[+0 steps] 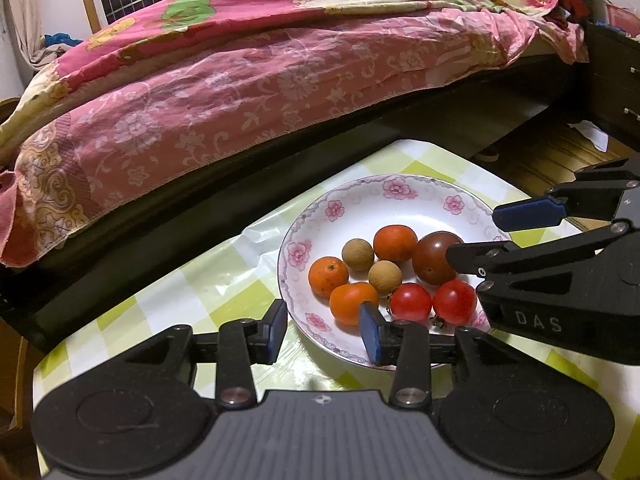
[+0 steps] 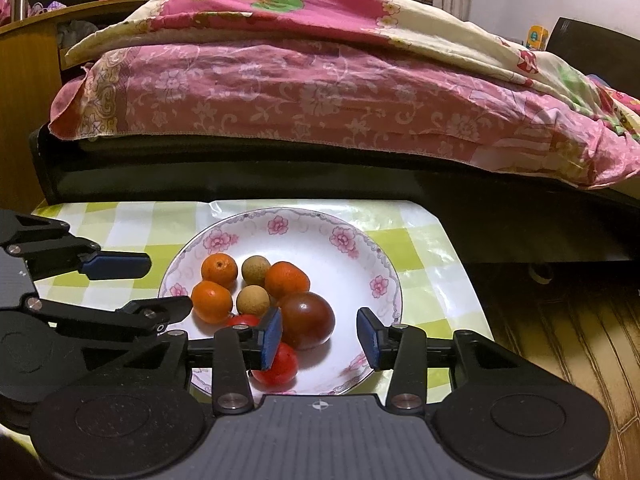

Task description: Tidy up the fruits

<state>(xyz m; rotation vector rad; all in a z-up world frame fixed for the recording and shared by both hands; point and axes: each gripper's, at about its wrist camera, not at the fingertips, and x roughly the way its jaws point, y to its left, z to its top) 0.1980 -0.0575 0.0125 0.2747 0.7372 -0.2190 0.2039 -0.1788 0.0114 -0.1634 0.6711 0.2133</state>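
Observation:
A white floral plate (image 1: 404, 194) (image 2: 304, 224) sits on a green-checked table and holds fruit: three small oranges (image 1: 328, 276) (image 2: 219, 267), two tan longans (image 1: 358, 254) (image 2: 253, 300), a dark brown tomato (image 1: 436, 256) (image 2: 308, 320) and two red tomatoes (image 1: 411, 302) (image 2: 280, 364). My left gripper (image 1: 324, 330) is open and empty over the plate's near-left rim. My right gripper (image 2: 320, 334) is open and empty above the plate, straddling the dark tomato's near side. Each gripper also shows in the other's view, the right one (image 1: 484, 236) and the left one (image 2: 164, 284).
A bed with a pink floral quilt (image 1: 260, 80) (image 2: 320, 92) and a dark frame stands just beyond the table (image 1: 192, 292) (image 2: 424, 264). Wooden floor (image 2: 560, 340) lies to the right. A dark drawer unit (image 1: 612, 80) stands at far right.

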